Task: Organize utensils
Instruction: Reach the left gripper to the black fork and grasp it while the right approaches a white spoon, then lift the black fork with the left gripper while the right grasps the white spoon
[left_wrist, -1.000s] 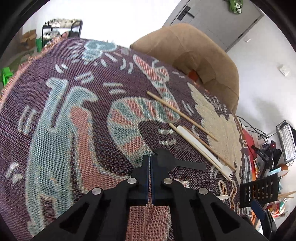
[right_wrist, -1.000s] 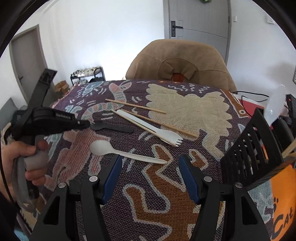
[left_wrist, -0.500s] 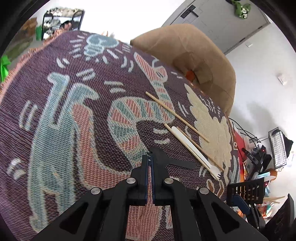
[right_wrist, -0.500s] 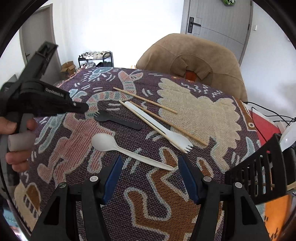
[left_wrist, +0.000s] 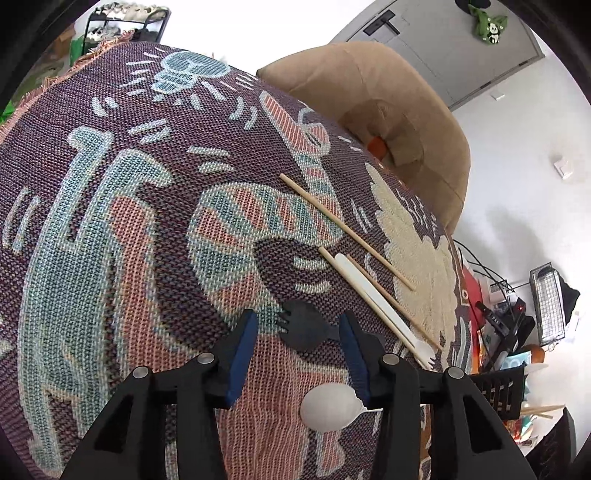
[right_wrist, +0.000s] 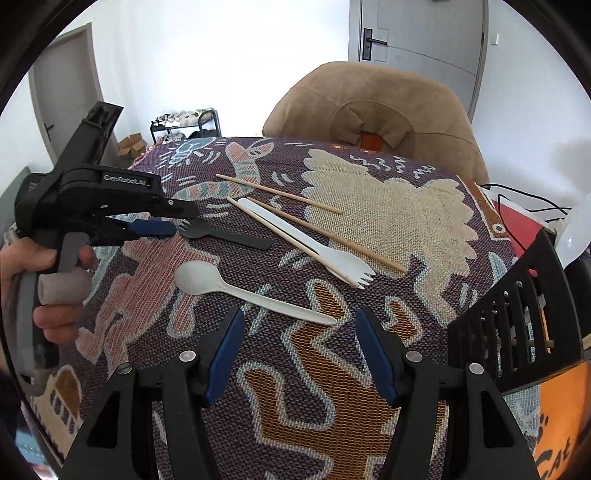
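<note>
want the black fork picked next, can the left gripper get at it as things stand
Probably yes: the left gripper is opening, its jaws either side of the black fork, which lies flat on the blanket with nothing over it.

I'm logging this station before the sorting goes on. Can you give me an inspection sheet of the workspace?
Surface: table under a patterned woven cloth.
Job's things: black spork, white fork, white spoon and three wooden chopsticks lie on the cloth; black slotted basket at the right edge.
Clutter: orange bag beside the basket.
Grippers: left gripper jaws opening, the spork's head between them, pads not pressing; right gripper open, empty, just short of the spoon's handle.
Cables: black cables past the table's right side.
Surroundings: tan chair, grey door, shoe rack.
</note>
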